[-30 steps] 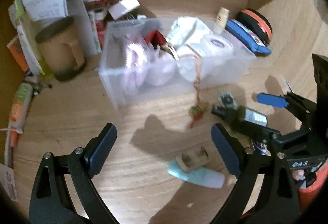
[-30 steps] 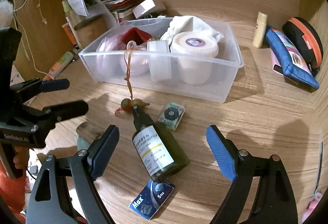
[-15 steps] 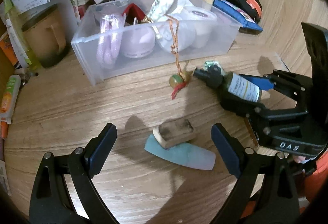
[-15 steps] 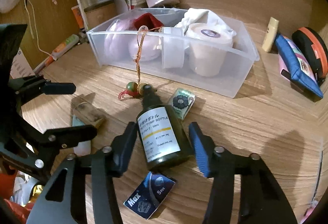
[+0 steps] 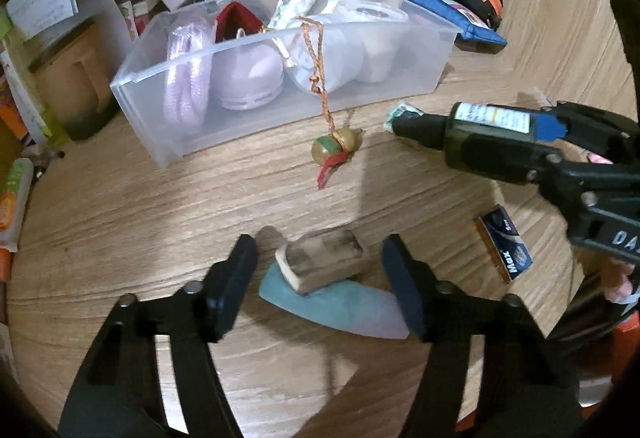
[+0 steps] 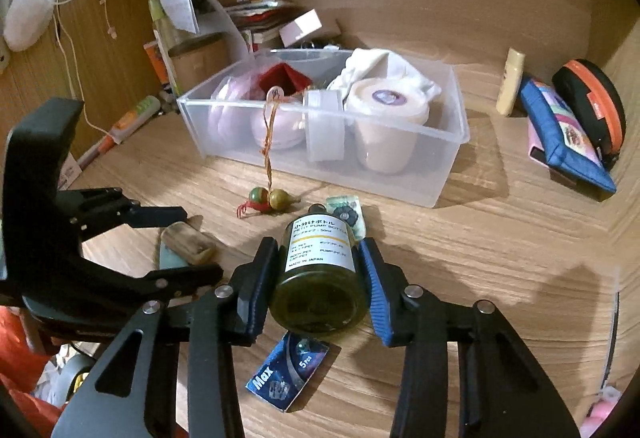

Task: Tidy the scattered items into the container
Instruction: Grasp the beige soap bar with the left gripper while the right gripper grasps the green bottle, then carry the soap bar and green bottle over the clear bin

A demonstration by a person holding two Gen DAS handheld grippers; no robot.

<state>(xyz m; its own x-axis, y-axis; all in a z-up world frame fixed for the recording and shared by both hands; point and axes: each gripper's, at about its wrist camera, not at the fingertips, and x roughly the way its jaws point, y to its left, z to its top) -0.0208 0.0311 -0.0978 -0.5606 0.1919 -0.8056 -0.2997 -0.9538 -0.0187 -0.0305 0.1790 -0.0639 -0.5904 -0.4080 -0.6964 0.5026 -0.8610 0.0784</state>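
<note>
A clear plastic bin [image 5: 248,117] [image 6: 440,177] holds a pink rope, a pink device, a red pouch, white cloth and a tape roll. My right gripper [image 6: 318,270] is shut on a dark green pump bottle [image 6: 320,270], lifted off the desk; it also shows in the left wrist view [image 5: 480,141]. My left gripper [image 5: 320,278] is open, its fingers on either side of a small wooden block [image 5: 322,262] lying on a light blue sleeve [image 5: 344,308]. A bead charm [image 5: 334,149] hangs on a cord over the bin's rim.
A blue Max packet [image 6: 288,372] and a small green card [image 6: 346,215] lie on the desk. A blue pouch [image 6: 560,129], an orange-black case [image 6: 590,101] and a cream tube [image 6: 510,81] stand at the right. A brown mug [image 5: 70,85] and papers crowd the back left.
My right gripper closed on the pump bottle and lifted it. My left gripper moved forward and narrowed around the wooden block.
</note>
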